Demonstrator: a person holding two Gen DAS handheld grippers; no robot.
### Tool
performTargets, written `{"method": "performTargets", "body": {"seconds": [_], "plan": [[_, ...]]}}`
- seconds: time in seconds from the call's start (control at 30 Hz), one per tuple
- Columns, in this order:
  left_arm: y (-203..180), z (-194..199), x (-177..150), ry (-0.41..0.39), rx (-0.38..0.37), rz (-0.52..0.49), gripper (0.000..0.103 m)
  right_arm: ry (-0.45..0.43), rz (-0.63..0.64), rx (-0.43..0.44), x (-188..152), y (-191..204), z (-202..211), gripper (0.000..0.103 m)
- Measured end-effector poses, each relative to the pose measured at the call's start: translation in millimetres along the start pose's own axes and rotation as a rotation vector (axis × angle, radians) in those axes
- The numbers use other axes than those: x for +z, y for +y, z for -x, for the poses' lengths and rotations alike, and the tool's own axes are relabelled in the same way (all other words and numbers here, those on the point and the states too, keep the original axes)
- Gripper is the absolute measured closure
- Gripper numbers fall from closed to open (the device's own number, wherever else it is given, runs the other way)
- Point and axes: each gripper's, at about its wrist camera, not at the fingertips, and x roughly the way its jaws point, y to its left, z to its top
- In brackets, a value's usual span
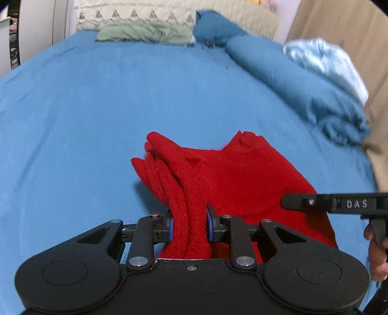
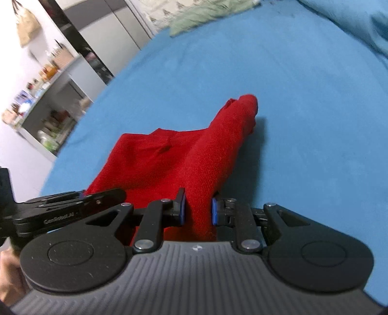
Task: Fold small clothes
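On the blue bed (image 1: 97, 116), the red knit garment (image 1: 242, 174) stretched ahead of both hands, the left claw (image 1: 189, 225) and right claw (image 2: 197, 209) each pinching a near corner, side by side.

My left camera sits right behind the left gripper (image 1: 189, 225) and looks down over the bed (image 1: 97, 109) to the pillows (image 1: 135, 17). My right camera looks leftward toward shelves (image 2: 43, 106). Both see the red knit cloth (image 1: 242, 174) close up.
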Motion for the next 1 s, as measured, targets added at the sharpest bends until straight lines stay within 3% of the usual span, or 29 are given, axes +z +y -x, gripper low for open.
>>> {"method": "performTargets", "body": {"seconds": [0.1,0.17,0.23,0.27,0.33,0.4,0.53,0.77,0.87,1.0], "plan": [[-4,-8,-16,0.003,0.038,-0.074,0.076,0.022,0.001,-0.056,-22,-13,-16,0.066],[3,-8,-11,0.009,0.018,-0.033,0.072,0.01,-0.011,-0.05,-29,-20,-19,0.063],[11,0,-6,-0.003,0.023,0.008,0.065,-0.003,-0.051,-0.043,-28,-25,-13,0.049],[10,3,-5,-0.013,0.038,0.009,0.056,-0.015,-0.056,-0.048,-26,-26,-8,0.043],[12,11,-6,-0.044,0.081,-0.005,0.044,-0.064,-0.04,-0.069,-23,-17,3,0.021],[18,10,-10,-0.046,0.119,-0.004,0.042,-0.085,-0.005,-0.133,-22,-12,10,0.02],[25,-11,-22,0.005,0.15,-0.02,0.041,-0.035,0.069,-0.223,-27,-16,-3,0.02],[34,-12,-35,0.005,0.168,-0.081,0.039,-0.019,0.057,-0.242,-37,-27,-20,0.018],[25,4,-28,-0.008,0.214,-0.1,0.041,-0.042,0.068,-0.252,-36,-19,-5,0.019],[10,58,-13,-0.065,0.239,-0.095,0.041,-0.101,0.098,-0.262,-32,9,56,0.018]]}}
